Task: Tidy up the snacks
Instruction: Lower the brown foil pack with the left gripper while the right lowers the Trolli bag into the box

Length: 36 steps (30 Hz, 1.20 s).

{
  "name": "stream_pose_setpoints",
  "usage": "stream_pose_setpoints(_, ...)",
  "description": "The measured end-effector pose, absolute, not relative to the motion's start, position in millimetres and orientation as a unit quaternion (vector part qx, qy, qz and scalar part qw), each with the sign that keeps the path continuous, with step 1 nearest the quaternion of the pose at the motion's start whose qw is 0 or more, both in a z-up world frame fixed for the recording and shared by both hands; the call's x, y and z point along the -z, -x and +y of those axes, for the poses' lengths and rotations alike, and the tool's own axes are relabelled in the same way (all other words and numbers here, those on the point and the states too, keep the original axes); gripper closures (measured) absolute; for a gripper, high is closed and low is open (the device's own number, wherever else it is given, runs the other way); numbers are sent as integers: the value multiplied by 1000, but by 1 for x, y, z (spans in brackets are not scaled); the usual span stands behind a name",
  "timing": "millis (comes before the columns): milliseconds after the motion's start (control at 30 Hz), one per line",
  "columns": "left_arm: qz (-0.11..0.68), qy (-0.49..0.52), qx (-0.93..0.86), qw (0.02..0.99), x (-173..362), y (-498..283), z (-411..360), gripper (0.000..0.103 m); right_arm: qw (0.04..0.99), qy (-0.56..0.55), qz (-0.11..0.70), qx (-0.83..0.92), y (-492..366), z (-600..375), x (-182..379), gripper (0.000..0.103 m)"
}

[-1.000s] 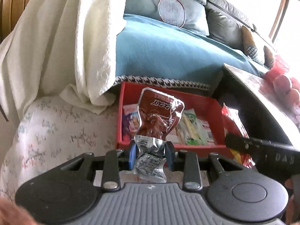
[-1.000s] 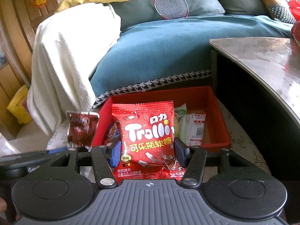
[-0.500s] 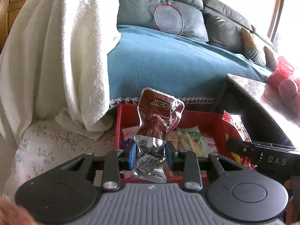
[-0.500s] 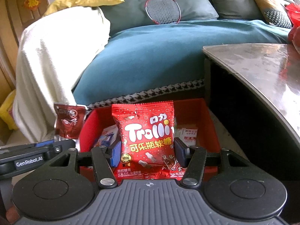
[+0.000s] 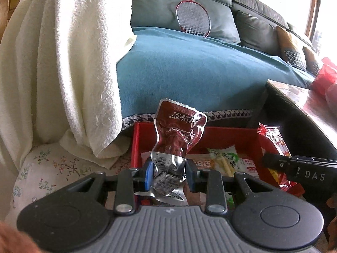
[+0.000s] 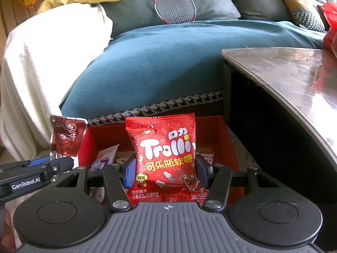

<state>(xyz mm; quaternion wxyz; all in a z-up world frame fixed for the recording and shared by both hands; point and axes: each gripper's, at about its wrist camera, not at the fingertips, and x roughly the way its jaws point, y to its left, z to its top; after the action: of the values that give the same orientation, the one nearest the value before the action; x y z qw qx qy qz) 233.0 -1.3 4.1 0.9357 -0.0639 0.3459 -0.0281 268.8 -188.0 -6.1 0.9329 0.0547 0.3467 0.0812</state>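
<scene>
Right wrist: teal sofa (image 6: 158, 67), marble table (image 6: 294, 80)

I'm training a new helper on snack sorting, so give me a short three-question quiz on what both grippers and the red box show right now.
1. True or false: the left gripper holds a crumpled dark-red foil snack pouch.
2. Which printed brand is on the glossy red candy bag in the right gripper? A Haribo, B Trolli, C Oreo
3. Fill in: the open red plastic box beyond both grippers already holds several ____.

Key: 1 true; 2 B; 3 snack packets.
</scene>
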Motion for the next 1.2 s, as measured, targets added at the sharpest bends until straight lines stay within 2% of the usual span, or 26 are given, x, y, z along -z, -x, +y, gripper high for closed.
stream_pose_setpoints(1200,379,44,21,924,25,-266,-17,76,916,-22,397,-50,-308,-188,54,39)
